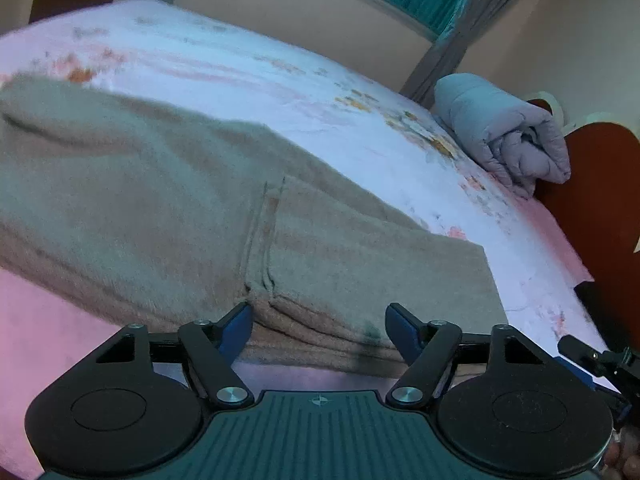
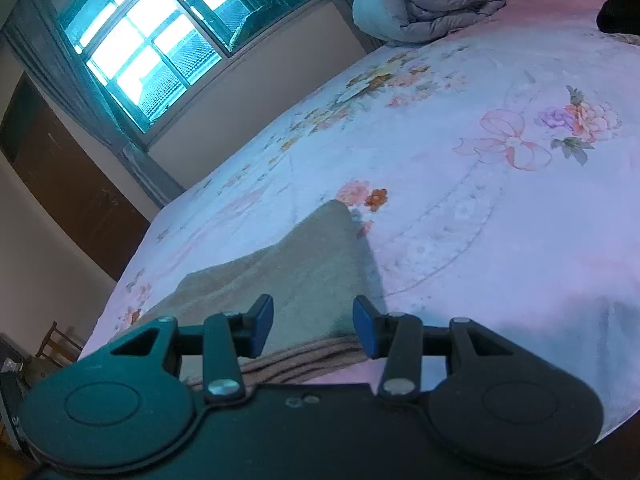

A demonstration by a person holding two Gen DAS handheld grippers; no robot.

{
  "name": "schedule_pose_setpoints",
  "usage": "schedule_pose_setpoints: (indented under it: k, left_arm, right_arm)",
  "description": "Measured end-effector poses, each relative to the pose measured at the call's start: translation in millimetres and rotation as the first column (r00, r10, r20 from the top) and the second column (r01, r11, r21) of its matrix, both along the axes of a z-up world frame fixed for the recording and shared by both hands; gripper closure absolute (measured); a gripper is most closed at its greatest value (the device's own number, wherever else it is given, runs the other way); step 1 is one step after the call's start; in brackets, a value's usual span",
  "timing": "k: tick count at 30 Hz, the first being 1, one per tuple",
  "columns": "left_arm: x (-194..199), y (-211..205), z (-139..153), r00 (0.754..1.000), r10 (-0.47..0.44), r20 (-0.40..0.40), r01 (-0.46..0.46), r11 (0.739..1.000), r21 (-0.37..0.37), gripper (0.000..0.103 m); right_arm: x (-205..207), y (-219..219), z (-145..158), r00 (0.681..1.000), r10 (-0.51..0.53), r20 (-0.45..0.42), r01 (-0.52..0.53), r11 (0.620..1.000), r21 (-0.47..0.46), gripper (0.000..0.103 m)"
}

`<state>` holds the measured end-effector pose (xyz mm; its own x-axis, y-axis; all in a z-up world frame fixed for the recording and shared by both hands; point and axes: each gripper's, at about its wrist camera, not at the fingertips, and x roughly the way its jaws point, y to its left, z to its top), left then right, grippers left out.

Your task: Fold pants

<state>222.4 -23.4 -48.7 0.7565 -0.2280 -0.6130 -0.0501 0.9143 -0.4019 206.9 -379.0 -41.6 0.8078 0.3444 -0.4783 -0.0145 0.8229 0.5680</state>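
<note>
A: At the left gripper (image 1: 318, 330) we see the blue pads (image 1: 236, 330) standing apart, pressing nothing; the near folded edge of the beige pants (image 1: 160, 208) lies between and just beyond them.

B: At the right gripper (image 2: 313, 326) we likewise find the jaws apart, ungripped, with a raised fold of the pants ahead. We note the pants resting on the floral bed sheet (image 2: 460, 208), a rolled grey quilt (image 1: 508, 142) well beyond.

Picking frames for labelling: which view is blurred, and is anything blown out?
Left wrist view: the pants and floral bedsheet are smeared by motion blur. Right wrist view: sharper, but the window is blown out white; both bend straight edges, fisheye-style.
</note>
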Motion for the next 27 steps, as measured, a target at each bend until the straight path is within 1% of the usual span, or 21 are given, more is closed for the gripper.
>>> schedule_pose_setpoints:
  k: [2, 5, 7, 10, 12, 15, 17, 18, 19, 20, 22, 23, 24, 27]
  left_arm:
    - [-4.9, -2.6, 10.7, 1.0, 0.007, 0.022, -0.007, 0.999, 0.032, 0.031]
    - [-13.5, -2.8, 20.3, 0.998, 0.016, 0.054, -0.019, 0.999, 0.049, 0.031]
    - [-12.7, -5.1, 22.2, 0.998, 0.006, 0.057, -0.009, 0.999, 0.049, 0.031]
    - [0.8, -7.7, 11.3, 1.0, 0.008, -0.009, -0.008, 0.999, 0.034, 0.031]
    - [8.1, -5.7, 1.9, 0.999, 0.022, -0.038, -0.022, 1.0, 0.013, 0.031]
    - [13.5, 2.1, -5.0, 0.997, 0.052, -0.064, -0.056, 0.997, -0.062, 0.031]
    - [16.6, 4.4, -6.0, 0.996, 0.061, -0.072, -0.066, 0.995, -0.074, 0.062]
    - [18.8, 6.5, -10.2, 0.995, 0.059, -0.085, -0.067, 0.993, -0.095, 0.067]
    - [20.3, 10.7, -13.7, 0.994, 0.058, -0.093, -0.07, 0.989, -0.134, 0.068]
    - [21.1, 13.9, -16.6, 0.994, 0.051, -0.095, -0.065, 0.986, -0.156, 0.069]
    - [20.7, 17.7, -19.2, 0.996, 0.036, -0.088, -0.051, 0.982, -0.179, 0.072]
    - [18.7, 19.2, -17.6, 0.996, 0.035, -0.077, -0.049, 0.981, -0.188, 0.074]
    - [15.2, 21.3, -13.3, 0.998, 0.029, -0.049, -0.038, 0.978, -0.205, 0.075]
    - [6.7, 25.0, -0.7, 1.0, 0.024, 0.009, -0.022, 0.982, -0.185, 0.075]
  right_arm:
    - [-2.9, -3.3, -1.0, 1.0, -0.002, 0.003, 0.002, 1.0, 0.006, 0.066]
    - [-4.1, -8.0, -4.2, 1.0, -0.012, 0.002, 0.012, 1.0, 0.018, 0.066]
    - [-4.0, -9.3, -6.6, 1.0, -0.015, -0.004, 0.015, 1.0, 0.024, 0.066]
    - [-4.7, -9.2, -7.3, 1.0, -0.012, -0.004, 0.012, 1.0, 0.026, 0.066]
    - [-5.6, -9.4, -6.8, 1.0, -0.015, -0.002, 0.015, 0.999, 0.029, 0.066]
    - [-7.5, -11.1, -6.8, 1.0, -0.02, 0.0, 0.02, 0.999, 0.029, 0.065]
    - [-8.1, -12.5, -9.1, 1.0, -0.029, -0.007, 0.029, 0.999, 0.037, 0.065]
    - [-8.2, -13.0, -9.7, 0.999, -0.032, -0.01, 0.033, 0.999, 0.042, 0.065]
    - [-8.1, -13.9, -10.4, 0.999, -0.035, -0.013, 0.036, 0.998, 0.048, 0.065]
    - [-8.0, -15.1, -11.0, 0.999, -0.038, -0.015, 0.039, 0.998, 0.055, 0.065]
    - [-7.4, -17.8, -12.9, 0.998, -0.05, -0.029, 0.052, 0.996, 0.068, 0.064]
    - [-6.7, -18.7, -14.1, 0.997, -0.056, -0.045, 0.059, 0.996, 0.071, 0.064]
    - [-5.9, -20.1, -15.6, 0.996, -0.057, -0.062, 0.062, 0.995, 0.081, 0.064]
    - [-5.9, -24.2, -19.2, 0.996, -0.038, -0.081, 0.05, 0.989, 0.142, 0.064]
